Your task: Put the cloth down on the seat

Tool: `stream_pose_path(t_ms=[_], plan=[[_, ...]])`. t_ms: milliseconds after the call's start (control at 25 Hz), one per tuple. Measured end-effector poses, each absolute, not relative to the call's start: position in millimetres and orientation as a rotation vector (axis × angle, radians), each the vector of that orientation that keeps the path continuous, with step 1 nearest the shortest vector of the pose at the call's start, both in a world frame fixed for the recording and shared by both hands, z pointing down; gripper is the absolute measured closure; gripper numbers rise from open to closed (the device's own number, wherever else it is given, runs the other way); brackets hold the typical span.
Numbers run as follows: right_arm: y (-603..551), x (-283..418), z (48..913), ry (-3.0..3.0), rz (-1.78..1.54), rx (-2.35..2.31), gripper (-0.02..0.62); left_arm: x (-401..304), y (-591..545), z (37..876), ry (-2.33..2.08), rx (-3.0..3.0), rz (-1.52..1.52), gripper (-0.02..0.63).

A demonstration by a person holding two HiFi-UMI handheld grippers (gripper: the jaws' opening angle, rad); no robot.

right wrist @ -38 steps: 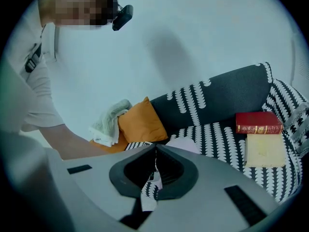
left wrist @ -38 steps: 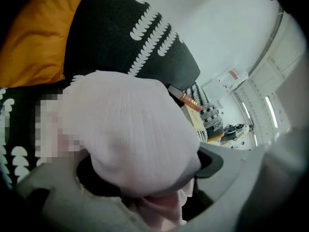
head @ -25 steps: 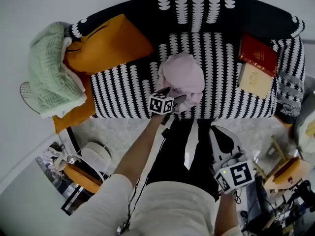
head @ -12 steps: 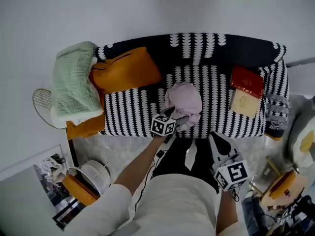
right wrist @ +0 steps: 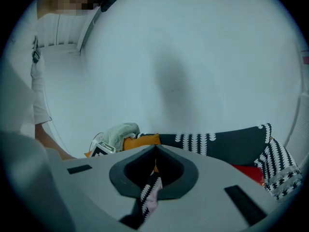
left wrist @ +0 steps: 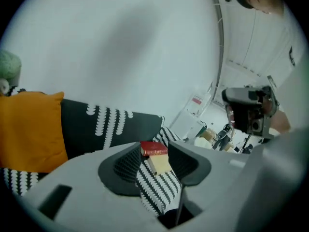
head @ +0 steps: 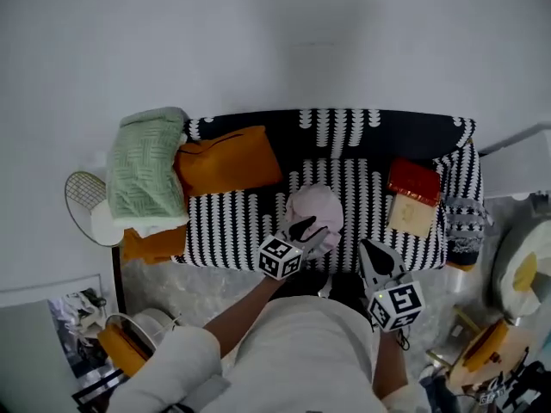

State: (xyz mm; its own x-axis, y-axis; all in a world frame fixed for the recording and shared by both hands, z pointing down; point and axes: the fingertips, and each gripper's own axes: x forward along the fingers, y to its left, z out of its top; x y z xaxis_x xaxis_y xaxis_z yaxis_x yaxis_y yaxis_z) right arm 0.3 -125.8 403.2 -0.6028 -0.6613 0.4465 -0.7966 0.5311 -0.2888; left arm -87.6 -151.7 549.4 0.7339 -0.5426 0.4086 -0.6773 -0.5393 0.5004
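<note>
Backing off since a second ago, we've left the cloth (head: 315, 209) on the seat (head: 232, 224). Left gripper (head: 304, 229) jaws are closing on nothing; right gripper (head: 368, 249) is clenched, empty. We should withdraw straight, avoiding snags.

A plain pale wall (head: 275, 33) fills the far side, evenly lit. Against it stands a black-and-white patterned sofa (head: 344, 132), with an orange cushion (head: 228, 160) at its left end and a green knitted blanket (head: 148, 172) over its left arm. The floor (head: 202, 282) near it is pale and marbled. A round wire fan (head: 84, 198) stands at the left.
</note>
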Motion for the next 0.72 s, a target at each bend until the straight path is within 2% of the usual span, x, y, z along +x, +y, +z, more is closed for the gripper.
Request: stream_pose_path(t_ms=[240, 720], plan=[[-130, -4, 391, -2.522, 0.669, 1.265, 0.586, -96, -154, 476, -0.964, 2.403, 0.147, 0.52], [-122, -20, 392, -2.561, 0.643, 1.188, 0.586, -95, -138, 409, -0.989, 2.613, 0.148, 0.589]])
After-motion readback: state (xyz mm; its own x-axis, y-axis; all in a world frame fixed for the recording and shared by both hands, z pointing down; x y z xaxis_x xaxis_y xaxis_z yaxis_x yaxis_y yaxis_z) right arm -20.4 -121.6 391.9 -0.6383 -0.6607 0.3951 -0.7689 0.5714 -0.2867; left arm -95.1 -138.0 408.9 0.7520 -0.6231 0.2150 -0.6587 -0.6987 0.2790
